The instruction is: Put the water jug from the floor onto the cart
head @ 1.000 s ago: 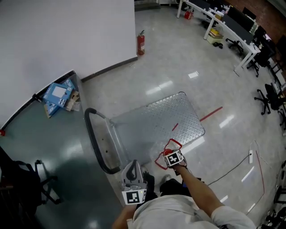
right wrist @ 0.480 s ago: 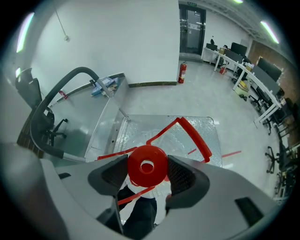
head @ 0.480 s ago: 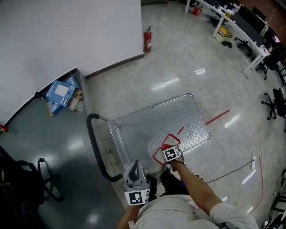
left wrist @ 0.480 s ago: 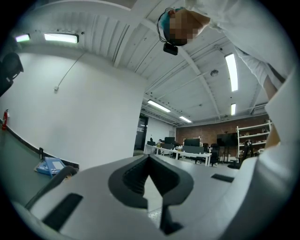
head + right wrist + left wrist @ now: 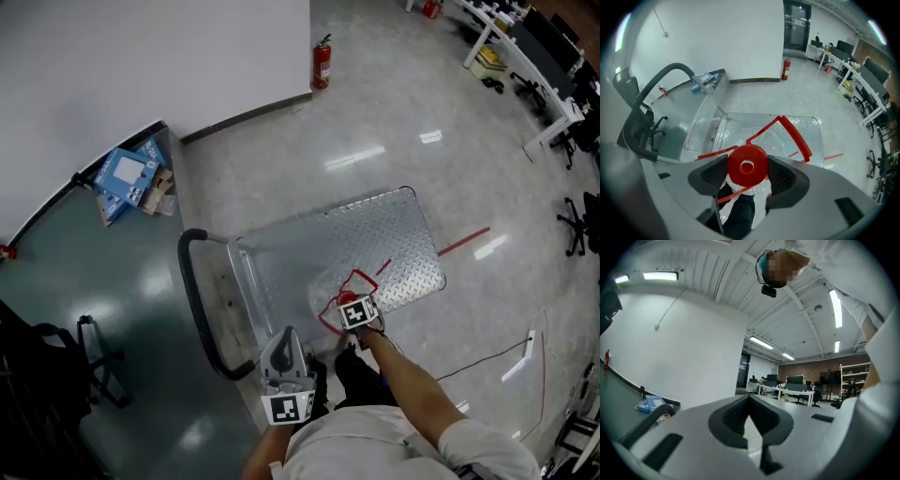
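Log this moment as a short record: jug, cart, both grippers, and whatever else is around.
water jug: clear, red handle, over the near end of the cart; whether it rests there cannot be told
right gripper: jaws shut on the jug's red cap
left gripper: jaws together, empty, beside the cart's black handle
cart: flat diamond-plate platform
surroundings: fire extinguisher and blue boxes by the wall

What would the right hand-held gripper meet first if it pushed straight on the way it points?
The water jug's red cap, already clamped between its jaws; beyond it, probably the cart deck.
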The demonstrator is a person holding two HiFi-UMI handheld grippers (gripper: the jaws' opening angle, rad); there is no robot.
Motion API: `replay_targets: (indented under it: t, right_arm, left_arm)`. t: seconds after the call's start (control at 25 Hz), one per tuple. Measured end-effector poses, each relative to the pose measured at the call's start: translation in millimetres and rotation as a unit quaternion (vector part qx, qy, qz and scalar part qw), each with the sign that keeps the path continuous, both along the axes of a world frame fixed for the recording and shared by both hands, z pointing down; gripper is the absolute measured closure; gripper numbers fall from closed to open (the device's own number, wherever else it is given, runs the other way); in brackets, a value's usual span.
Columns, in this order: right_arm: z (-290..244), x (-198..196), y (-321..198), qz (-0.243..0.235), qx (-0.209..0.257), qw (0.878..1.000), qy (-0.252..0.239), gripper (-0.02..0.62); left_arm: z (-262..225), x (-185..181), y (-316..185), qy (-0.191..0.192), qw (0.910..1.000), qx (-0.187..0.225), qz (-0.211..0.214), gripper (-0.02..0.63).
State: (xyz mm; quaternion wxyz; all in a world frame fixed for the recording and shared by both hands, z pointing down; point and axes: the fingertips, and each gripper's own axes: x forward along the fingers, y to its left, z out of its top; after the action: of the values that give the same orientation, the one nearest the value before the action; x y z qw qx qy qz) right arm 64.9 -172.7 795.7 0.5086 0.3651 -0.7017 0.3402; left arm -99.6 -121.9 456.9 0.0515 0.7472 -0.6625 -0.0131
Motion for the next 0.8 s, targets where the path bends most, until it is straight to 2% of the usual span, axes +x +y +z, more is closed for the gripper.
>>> replay_targets:
  t: [0.28, 0.6, 0.8]
  right_arm:
    - [4.3, -13.4, -17.0, -0.01, 0.005, 1.0, -0.001, 0.324]
    - [7.7, -10.9, -7.0, -0.018, 0.005, 1.0, 0.006, 0.324]
    - [-0.9, -8.1, -5.7, -0.029, 0.014, 0.999, 0.009, 0.324]
  left_arm:
    - [4.2, -9.9, -8.9, -0.005, 1.0, -0.002, -0.006, 0.603]
    - [7.1, -7.1, -6.3, 0.01, 0.9998, -0.018, -0.006, 0.603]
    - [2.5, -9.5, 0.0, 0.001, 1.0, 0.0, -0.008, 0.603]
